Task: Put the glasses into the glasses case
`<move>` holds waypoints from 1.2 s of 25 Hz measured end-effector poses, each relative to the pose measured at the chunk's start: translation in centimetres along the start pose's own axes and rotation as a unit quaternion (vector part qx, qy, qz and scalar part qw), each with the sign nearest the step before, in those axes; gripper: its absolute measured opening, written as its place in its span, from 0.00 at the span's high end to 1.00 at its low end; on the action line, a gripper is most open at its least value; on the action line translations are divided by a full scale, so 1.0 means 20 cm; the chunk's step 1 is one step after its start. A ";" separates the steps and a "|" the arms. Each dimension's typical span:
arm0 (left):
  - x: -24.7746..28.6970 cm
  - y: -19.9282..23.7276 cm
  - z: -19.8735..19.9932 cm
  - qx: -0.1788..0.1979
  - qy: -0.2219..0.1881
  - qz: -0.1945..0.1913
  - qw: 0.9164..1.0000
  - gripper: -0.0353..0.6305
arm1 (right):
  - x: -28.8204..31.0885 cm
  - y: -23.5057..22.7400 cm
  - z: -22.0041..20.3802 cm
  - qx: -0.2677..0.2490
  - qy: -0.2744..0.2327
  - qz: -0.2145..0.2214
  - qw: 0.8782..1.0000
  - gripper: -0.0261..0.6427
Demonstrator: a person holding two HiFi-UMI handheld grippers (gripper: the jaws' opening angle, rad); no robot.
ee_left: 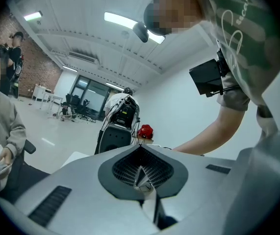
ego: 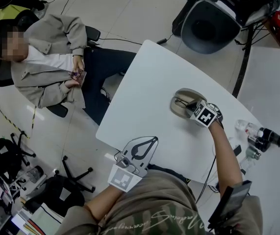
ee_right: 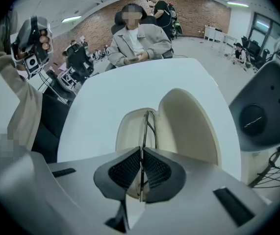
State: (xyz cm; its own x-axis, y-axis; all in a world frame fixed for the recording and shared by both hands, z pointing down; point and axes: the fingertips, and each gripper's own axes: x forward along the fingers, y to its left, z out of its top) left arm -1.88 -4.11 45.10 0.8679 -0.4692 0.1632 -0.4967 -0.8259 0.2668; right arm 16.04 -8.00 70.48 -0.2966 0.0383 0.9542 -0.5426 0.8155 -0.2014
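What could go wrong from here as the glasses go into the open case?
1. The right claw pinches the glasses by a thin part of the frame only, so they may twist or slip and land on the rim of the case.
2. The left claw is off the table, so nothing steadies the case; a push from the glasses might slide it.

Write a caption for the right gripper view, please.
Right gripper pinches the glasses at the open case on a white table.

Thin shiny metal wire for glasses [ee_right: 148,124]. Smooth matt cream lining in glasses case [ee_right: 189,126]. Smooth white desk [ego: 144,92], slight shine. Ribbed black pads [ee_right: 126,170], matt grey plastic on right tool [ee_right: 140,155].
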 end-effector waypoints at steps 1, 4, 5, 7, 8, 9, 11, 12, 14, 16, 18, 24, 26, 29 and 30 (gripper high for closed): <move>0.00 0.00 0.00 -0.004 0.000 0.001 1.000 0.94 | 0.00 0.01 0.00 0.006 -0.005 0.007 1.000 0.92; 0.01 -0.01 0.01 -0.003 -0.006 -0.001 1.000 0.94 | 0.00 0.04 0.02 -0.014 -0.012 0.017 1.000 0.92; 0.01 -0.02 0.02 0.001 -0.009 -0.003 1.000 0.94 | -0.01 0.05 0.01 -0.021 -0.013 0.019 1.000 0.92; 0.03 -0.04 0.03 0.011 -0.012 -0.006 1.000 0.94 | -0.02 0.07 0.01 -0.019 -0.014 0.025 0.999 0.92; 0.04 -0.04 0.03 0.014 -0.015 -0.004 1.000 0.94 | -0.03 0.08 0.01 -0.013 -0.016 0.028 0.999 0.92; 0.04 -0.04 0.04 0.014 -0.020 0.002 1.000 0.94 | -0.03 0.07 0.01 -0.008 -0.018 0.030 0.999 0.92; 0.05 -0.05 0.00 0.013 -0.042 0.017 0.999 0.94 | -0.02 0.06 0.00 0.001 -0.018 0.032 0.999 0.92; 0.06 -0.07 -0.03 0.012 -0.054 0.024 0.998 0.94 | 0.00 0.05 -0.01 0.001 -0.015 0.033 0.999 0.92; 0.13 -0.10 0.03 0.021 -0.054 0.026 0.998 0.94 | 0.03 0.05 -0.02 -0.011 -0.004 0.026 1.000 0.92; 0.22 -0.11 0.12 0.036 -0.052 0.024 0.998 0.94 | 0.05 0.05 -0.03 -0.022 0.012 0.014 1.000 0.92; 0.29 -0.13 0.15 0.040 -0.059 0.024 0.997 0.94 | 0.06 0.05 -0.02 -0.032 0.025 0.004 0.999 0.92; 0.43 -0.13 0.19 0.046 -0.068 0.032 0.996 0.94 | 0.07 0.04 0.00 -0.030 0.038 -0.009 0.999 0.92; 0.46 -0.12 0.16 0.049 -0.060 0.033 0.996 0.94 | 0.07 0.05 0.01 -0.039 0.041 -0.017 0.998 0.92; 0.47 -0.10 0.13 0.041 -0.046 0.038 0.997 0.94 | 0.07 0.05 0.02 -0.043 0.039 -0.030 0.998 0.92; 0.47 -0.10 0.12 0.036 -0.041 0.041 0.998 0.94 | 0.07 0.05 0.02 -0.042 0.037 -0.037 0.998 0.92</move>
State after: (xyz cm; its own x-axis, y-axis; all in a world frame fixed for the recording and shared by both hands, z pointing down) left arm 7.21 -7.59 43.87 0.8234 -0.5582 0.1020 -0.5670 -0.8023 0.1867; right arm 14.80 -7.47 71.47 -0.1982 0.0156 0.9800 -0.4926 0.8628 -0.1134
